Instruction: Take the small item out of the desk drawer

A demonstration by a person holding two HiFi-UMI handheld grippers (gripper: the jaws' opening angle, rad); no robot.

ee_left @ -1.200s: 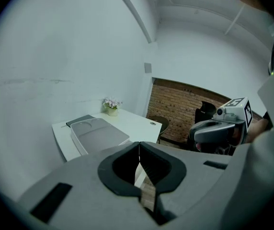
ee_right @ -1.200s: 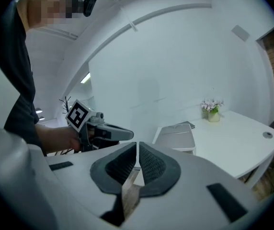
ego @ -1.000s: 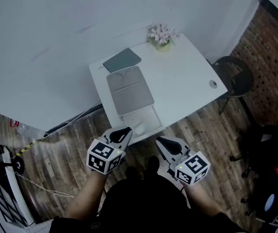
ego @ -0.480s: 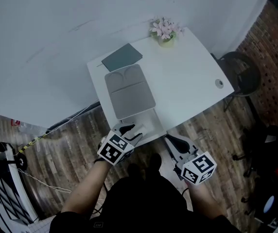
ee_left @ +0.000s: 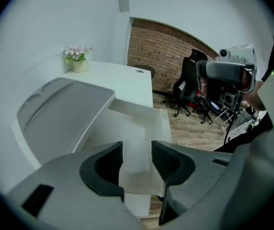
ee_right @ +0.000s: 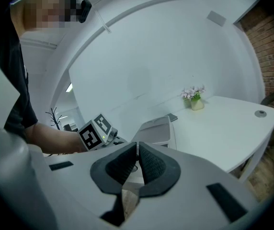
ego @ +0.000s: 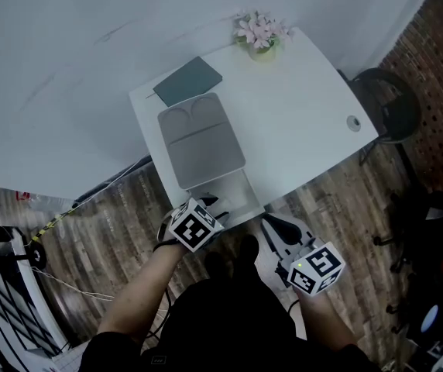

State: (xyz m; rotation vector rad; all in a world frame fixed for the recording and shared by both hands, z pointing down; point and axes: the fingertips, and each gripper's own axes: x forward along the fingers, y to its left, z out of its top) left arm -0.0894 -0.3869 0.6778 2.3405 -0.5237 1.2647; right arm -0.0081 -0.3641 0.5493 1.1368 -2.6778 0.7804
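**Item: small item** (ee_left: 136,150), one. A pale, whitish oblong block that lies in the open drawer (ee_left: 165,124), directly between the fingers (ee_left: 109,164) of the left gripper (ee_left: 137,156).
- Handling, judged: small, so likely light. Straight edges suggest it is stiff. The smooth, slightly glossy face may be slippery.
- Hold, judged: across the two long sides, which already face the pads, and low enough that it cannot tip out.

**Left gripper:** one. Its fingers stand apart, one on each side of the block. The gap is about as wide as the block, and I cannot tell whether the pads touch it.

**Right gripper** (ee_right: 137,163): one. Its fingers are pressed together with nothing between them. It is held clear of the drawer, with the desk edge ahead of its tips.

**Drawer:** one, pulled out from under the tabletop (ego: 299,107). No other contents are seen.

**On the tabletop, beyond the left fingers:**
- Grey tray (ee_left: 60,107), one, just past the drawer.
- Dark notebook (ego: 188,81), one, behind the tray.
- Flower pot (ee_left: 78,61), one, farthest off.
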